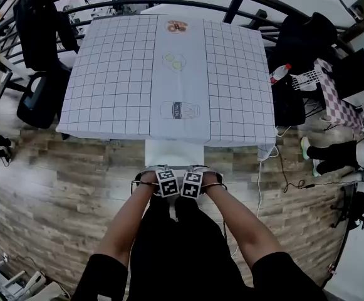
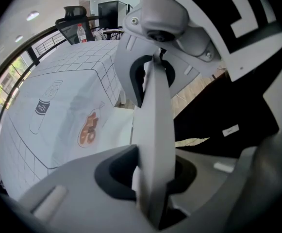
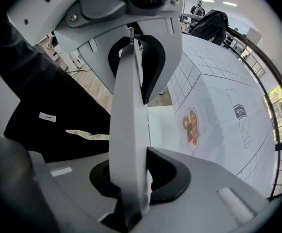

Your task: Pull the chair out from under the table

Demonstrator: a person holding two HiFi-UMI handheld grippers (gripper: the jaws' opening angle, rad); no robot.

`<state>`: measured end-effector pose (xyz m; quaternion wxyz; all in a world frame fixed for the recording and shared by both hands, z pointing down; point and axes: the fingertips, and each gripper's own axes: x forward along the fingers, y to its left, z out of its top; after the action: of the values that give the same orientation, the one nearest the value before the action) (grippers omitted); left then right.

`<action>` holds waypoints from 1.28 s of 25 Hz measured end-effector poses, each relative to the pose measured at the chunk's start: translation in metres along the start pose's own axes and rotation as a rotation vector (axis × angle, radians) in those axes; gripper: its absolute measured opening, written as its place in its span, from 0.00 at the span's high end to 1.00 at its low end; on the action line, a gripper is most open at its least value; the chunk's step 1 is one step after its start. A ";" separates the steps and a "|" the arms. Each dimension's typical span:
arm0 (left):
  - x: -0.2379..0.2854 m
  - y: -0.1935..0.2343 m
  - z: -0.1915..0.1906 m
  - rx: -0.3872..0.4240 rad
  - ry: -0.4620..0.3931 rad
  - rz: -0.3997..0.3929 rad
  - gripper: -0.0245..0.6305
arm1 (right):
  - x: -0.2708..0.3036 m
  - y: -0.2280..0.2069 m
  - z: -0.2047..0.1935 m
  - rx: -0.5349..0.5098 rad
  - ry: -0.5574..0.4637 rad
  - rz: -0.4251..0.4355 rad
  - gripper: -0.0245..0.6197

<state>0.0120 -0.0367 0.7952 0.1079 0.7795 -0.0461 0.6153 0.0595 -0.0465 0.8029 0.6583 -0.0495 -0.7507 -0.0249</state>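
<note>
Fig. note: I see both sets of jaws clamped on the top edge of the white chair [image 1: 174, 153] back. L gripper [image 2: 152, 125] and R gripper [image 3: 131, 115] sit side by side, marker cubes just beside each other. Chair stands at near edge of the table [image 1: 106, 74] w/ gridded cloth. Seat prob. tucked beneath it, head view unclear. Wood floor [image 1: 56, 193] all around.

There's one word to read: "milk", on the dark label of the bottle drawing [image 2: 42, 107] printed on the checked tablecloth [image 2: 82, 67], at the left of the left gripper view. The right gripper view shows that label too, lettering too small to confirm. A white tag [image 3: 47, 116] on black fabric carries an illegible mark.
</note>
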 end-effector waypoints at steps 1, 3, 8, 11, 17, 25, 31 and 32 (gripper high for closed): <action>0.000 -0.006 -0.001 -0.001 0.000 -0.004 0.82 | 0.000 0.006 0.000 0.001 0.001 0.005 0.85; 0.000 -0.016 -0.004 0.005 0.003 -0.005 0.82 | 0.001 0.017 0.001 0.005 0.003 0.015 0.85; 0.002 -0.026 -0.006 0.003 0.020 0.007 0.82 | 0.002 0.030 0.002 0.015 0.003 0.001 0.85; 0.003 -0.036 -0.008 -0.004 0.023 0.000 0.81 | 0.002 0.040 0.002 0.019 0.010 0.006 0.85; -0.003 -0.055 -0.014 -0.008 0.019 -0.001 0.81 | -0.002 0.060 0.009 0.037 0.001 0.017 0.85; 0.005 -0.072 -0.016 0.012 0.036 -0.007 0.81 | 0.003 0.076 0.005 0.060 -0.017 0.028 0.84; 0.004 -0.082 -0.015 0.015 0.025 -0.006 0.82 | 0.001 0.085 0.004 0.082 -0.020 0.040 0.84; 0.005 -0.084 -0.016 0.019 0.027 -0.007 0.82 | 0.002 0.088 0.004 0.085 -0.020 0.042 0.83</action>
<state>0.0153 0.0490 0.7942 0.1032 0.7723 -0.0362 0.6258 0.0647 0.0410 0.8017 0.6525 -0.0373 -0.7565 0.0215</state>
